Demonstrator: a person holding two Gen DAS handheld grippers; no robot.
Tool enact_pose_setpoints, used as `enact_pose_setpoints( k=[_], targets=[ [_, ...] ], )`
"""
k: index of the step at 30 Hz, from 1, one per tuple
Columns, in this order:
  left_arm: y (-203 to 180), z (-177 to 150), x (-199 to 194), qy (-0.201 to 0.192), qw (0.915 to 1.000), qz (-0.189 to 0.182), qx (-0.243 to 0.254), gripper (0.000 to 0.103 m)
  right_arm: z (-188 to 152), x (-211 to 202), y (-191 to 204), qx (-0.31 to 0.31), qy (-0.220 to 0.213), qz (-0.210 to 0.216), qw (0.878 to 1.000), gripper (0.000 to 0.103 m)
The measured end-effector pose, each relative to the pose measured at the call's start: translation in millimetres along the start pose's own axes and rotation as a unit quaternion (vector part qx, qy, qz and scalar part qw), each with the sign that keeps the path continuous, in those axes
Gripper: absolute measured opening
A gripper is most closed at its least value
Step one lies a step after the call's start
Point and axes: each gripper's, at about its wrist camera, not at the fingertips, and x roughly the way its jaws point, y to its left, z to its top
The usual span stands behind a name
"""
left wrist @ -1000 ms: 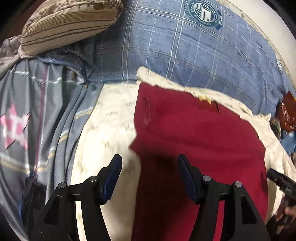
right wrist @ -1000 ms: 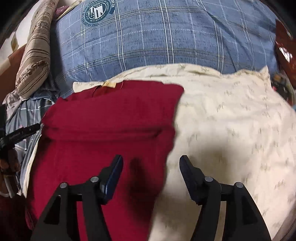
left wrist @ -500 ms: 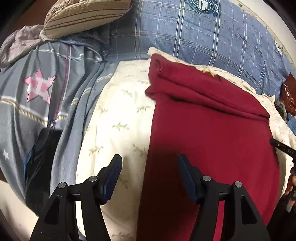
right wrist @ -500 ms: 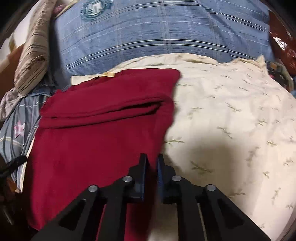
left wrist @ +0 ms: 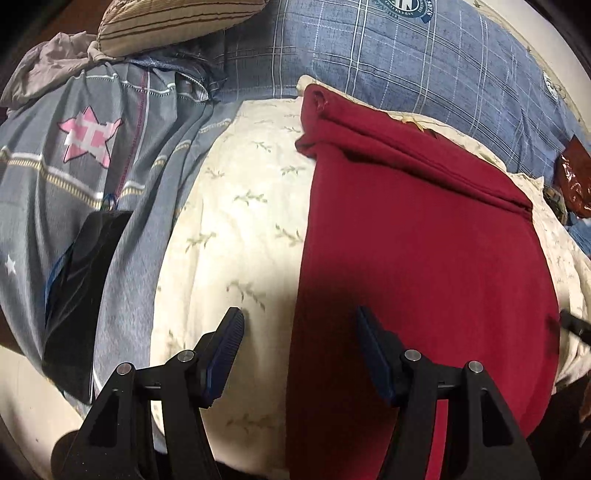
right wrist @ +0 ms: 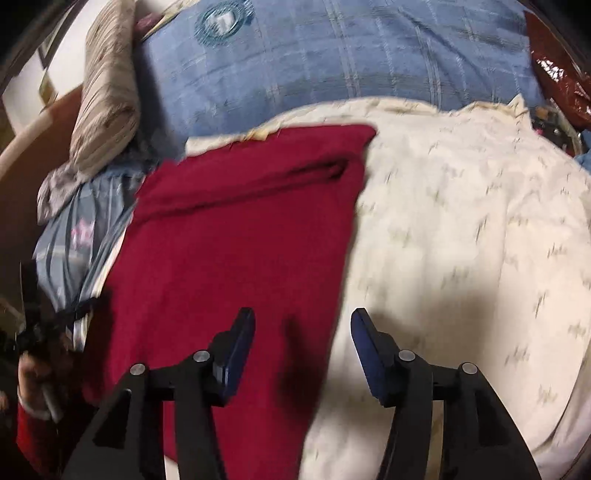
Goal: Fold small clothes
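Observation:
A dark red garment (left wrist: 417,251) lies flat on a cream leaf-print cloth (left wrist: 236,221), its far end folded over into a thick band. It also shows in the right wrist view (right wrist: 236,236). My left gripper (left wrist: 299,350) is open and empty, hovering over the garment's left edge near its near end. My right gripper (right wrist: 301,347) is open and empty above the garment's right edge; this view is motion-blurred.
A blue plaid pillow (left wrist: 424,59) lies behind the garment. A striped beige pillow (left wrist: 177,18) and a grey star-print cloth (left wrist: 85,147) are at the left, with a black object (left wrist: 81,295) on it. A shiny red bag (right wrist: 554,70) sits far right.
My right gripper shut half a second ago and has opened again. Both grippers have drawn back toward the garment's near end. The garment's far end now lies folded over.

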Motion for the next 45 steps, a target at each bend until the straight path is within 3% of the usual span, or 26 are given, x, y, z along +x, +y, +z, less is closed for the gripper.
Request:
enact_pose_setpoints(
  k=[4, 7, 9, 15, 25, 34, 35, 36, 38, 39, 40, 42, 45],
  targets=[
    [3.4, -14.5, -7.6, 0.004, 0.9999, -0.011, 0.006, 0.062, -28.2, 6.1, -3.8, 0.013, 0.031, 0.017, 0.999, 0.056],
    [2.2, -25.7, -14.2, 0.008, 0.9997, -0.014, 0.017, 0.063, -45.0, 3.8, 0.8, 0.002, 0.033, 0.030, 0.999, 0.047],
    [0.9, -31.8, -17.0, 0.013, 0.9995, -0.017, 0.024, 0.063, -50.1, 1.1, 4.9, -0.012, 0.040, 0.033, 0.999, 0.031],
    [1.7, -44.1, -25.6, 0.033, 0.9983, -0.045, 0.018, 0.063, -60.9, -1.0, -7.3, 0.018, 0.070, 0.083, 0.994, 0.035],
    [0.6, -54.2, -27.4, 0.054, 0.9966, -0.059, 0.019, 0.063, -74.7, 2.3, 4.6, -0.001, 0.120, 0.152, 0.981, 0.036],
    [-10.1, -56.9, -22.7, 0.069, 0.9951, -0.052, 0.048, 0.061, -84.0, 25.0, 10.9, 0.009, 0.139, 0.174, 0.975, 0.036],
    [-10.5, -56.1, -22.9, 0.070, 0.9951, -0.053, 0.046, 0.056, -86.4, 28.8, 10.4, 0.016, 0.144, 0.181, 0.973, 0.036],
    [-10.0, -55.4, -23.6, 0.070, 0.9951, -0.056, 0.043, 0.034, -89.0, 31.9, 10.8, 0.021, 0.147, 0.187, 0.971, 0.035],
    [-5.6, -53.7, -24.0, 0.078, 0.9946, -0.061, 0.030, 0.007, -89.5, 29.1, 15.2, 0.011, 0.140, 0.185, 0.973, 0.026],
    [-3.0, -52.8, -24.2, 0.082, 0.9934, -0.077, 0.021, 0.007, -86.9, 24.8, 17.1, 0.006, 0.132, 0.190, 0.973, 0.016],
    [-0.8, -51.0, -25.5, 0.084, 0.9926, -0.087, 0.015, 0.007, -83.8, 19.3, 16.9, 0.005, 0.122, 0.197, 0.973, 0.014],
    [1.8, -43.9, -33.6, 0.074, 0.9922, -0.100, 0.012, 0.006, -71.4, 3.8, 18.5, 0.007, 0.097, 0.216, 0.971, 0.013],
    [8.2, -17.8, -58.4, 0.033, 0.9882, -0.149, -0.010, 0.006, -49.8, -17.8, 22.1, -0.003, 0.059, 0.225, 0.973, 0.013]
  ],
)
